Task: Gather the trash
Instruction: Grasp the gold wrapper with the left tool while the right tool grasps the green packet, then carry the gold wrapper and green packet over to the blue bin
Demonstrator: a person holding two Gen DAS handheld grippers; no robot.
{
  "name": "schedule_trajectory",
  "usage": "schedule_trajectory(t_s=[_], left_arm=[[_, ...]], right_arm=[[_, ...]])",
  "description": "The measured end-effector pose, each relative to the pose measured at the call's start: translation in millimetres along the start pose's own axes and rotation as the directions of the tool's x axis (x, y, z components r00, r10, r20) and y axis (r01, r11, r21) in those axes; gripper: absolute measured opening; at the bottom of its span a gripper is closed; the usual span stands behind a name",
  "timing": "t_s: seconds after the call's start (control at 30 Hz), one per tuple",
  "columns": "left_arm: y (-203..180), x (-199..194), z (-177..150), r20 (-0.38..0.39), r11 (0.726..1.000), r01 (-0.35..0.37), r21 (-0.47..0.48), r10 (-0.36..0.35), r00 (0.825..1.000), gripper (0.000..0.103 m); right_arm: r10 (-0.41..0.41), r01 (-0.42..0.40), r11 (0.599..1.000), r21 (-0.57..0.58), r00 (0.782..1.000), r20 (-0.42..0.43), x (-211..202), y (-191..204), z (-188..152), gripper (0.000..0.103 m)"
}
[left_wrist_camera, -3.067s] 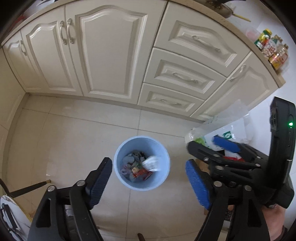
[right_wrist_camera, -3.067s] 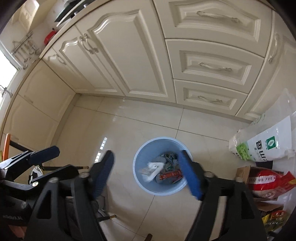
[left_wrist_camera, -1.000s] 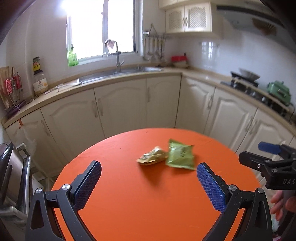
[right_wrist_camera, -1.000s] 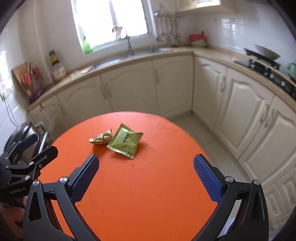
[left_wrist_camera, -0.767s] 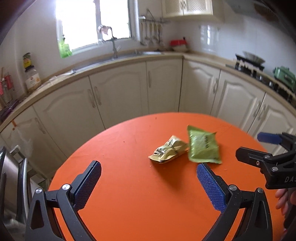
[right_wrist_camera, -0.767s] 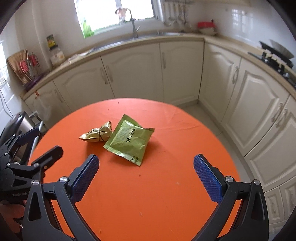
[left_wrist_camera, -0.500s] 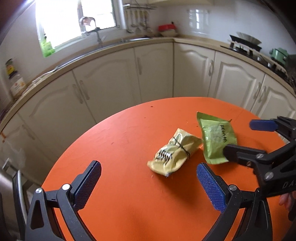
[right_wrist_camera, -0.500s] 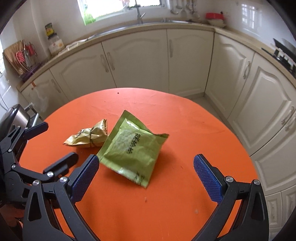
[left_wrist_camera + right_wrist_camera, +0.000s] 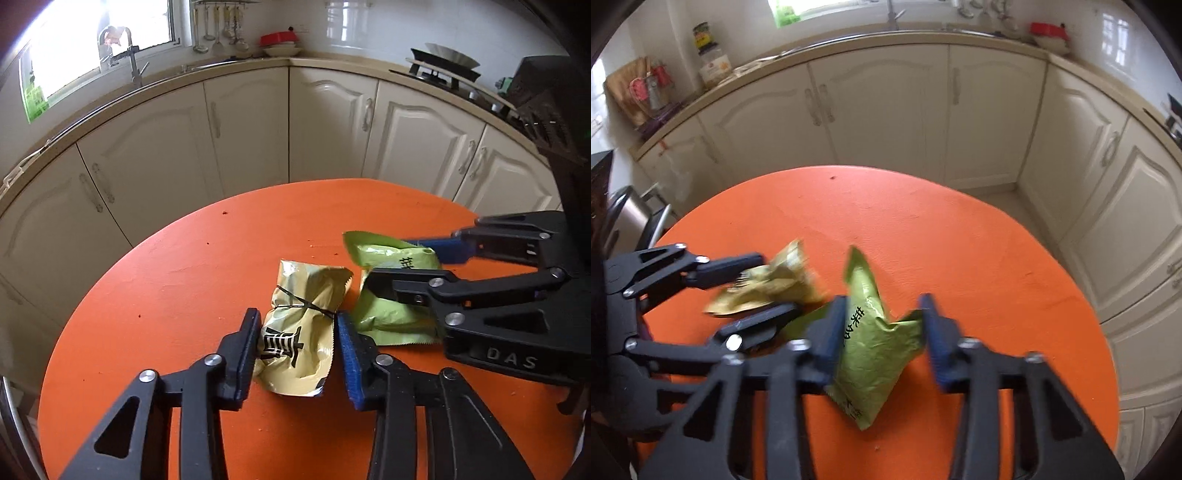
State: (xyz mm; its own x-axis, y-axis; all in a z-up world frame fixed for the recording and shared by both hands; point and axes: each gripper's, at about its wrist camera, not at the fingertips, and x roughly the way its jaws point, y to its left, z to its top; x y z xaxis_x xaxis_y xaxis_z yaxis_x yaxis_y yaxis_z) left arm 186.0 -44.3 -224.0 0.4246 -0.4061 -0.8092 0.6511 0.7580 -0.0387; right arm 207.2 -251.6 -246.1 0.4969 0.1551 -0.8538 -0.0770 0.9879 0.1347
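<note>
On the round orange surface [image 9: 177,295] my left gripper [image 9: 297,341] jaws are closing on a crinkled gold foil wrapper [image 9: 301,332], pads touching it. My right gripper [image 9: 882,328] jaws are closing on the creased green packet [image 9: 871,350] beside it. Half a second ago both stood wide above them.

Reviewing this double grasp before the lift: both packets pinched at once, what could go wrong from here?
1. The left hand-held gripper is closing on the tied yellow packet, crushing its soft foil; it may slip out.
2. The right hand-held gripper is closing on the green packet, which has buckled upward; a fold-only pinch could let go.
3. The packets touch and the grippers crowd together; lifting could bump them.
</note>
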Motion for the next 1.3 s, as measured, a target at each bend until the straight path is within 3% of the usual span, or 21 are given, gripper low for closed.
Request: schedule_trajectory(t_s=[0.17,0.4,0.8,1.07,1.3], left_arm=[[10,-5,2,0.002,0.999,0.023,-0.045,-0.023,1.0,0.031],[13,-37,-5,0.048,0.995,0.032,-0.091,-0.028,0.998,0.031],[-28,-112,-13,0.189,0.991,0.046,-0.128,-0.021,0.982,0.031],[-105,-166,-37,0.278,0.996,0.059,-0.073,-0.036,0.96,0.031],[-199,-205,-75,0.325,0.994,0.11,0.018,-0.11,0.939,0.031]], right_arm=[[0.02,-0.021,0.999,0.033,0.999,0.028,-15,-4,-13,0.017],[0.034,-0.041,0.996,0.077,0.995,0.09,-58,-13,-37,0.016],[-0.018,-0.001,0.997,0.08,0.971,0.237,-175,-12,-78,0.016],[-0.077,0.042,0.993,0.107,0.934,0.348,-262,-27,-114,0.016],[-0.173,0.108,0.979,0.175,0.891,0.42,-338,-65,-162,0.016]])
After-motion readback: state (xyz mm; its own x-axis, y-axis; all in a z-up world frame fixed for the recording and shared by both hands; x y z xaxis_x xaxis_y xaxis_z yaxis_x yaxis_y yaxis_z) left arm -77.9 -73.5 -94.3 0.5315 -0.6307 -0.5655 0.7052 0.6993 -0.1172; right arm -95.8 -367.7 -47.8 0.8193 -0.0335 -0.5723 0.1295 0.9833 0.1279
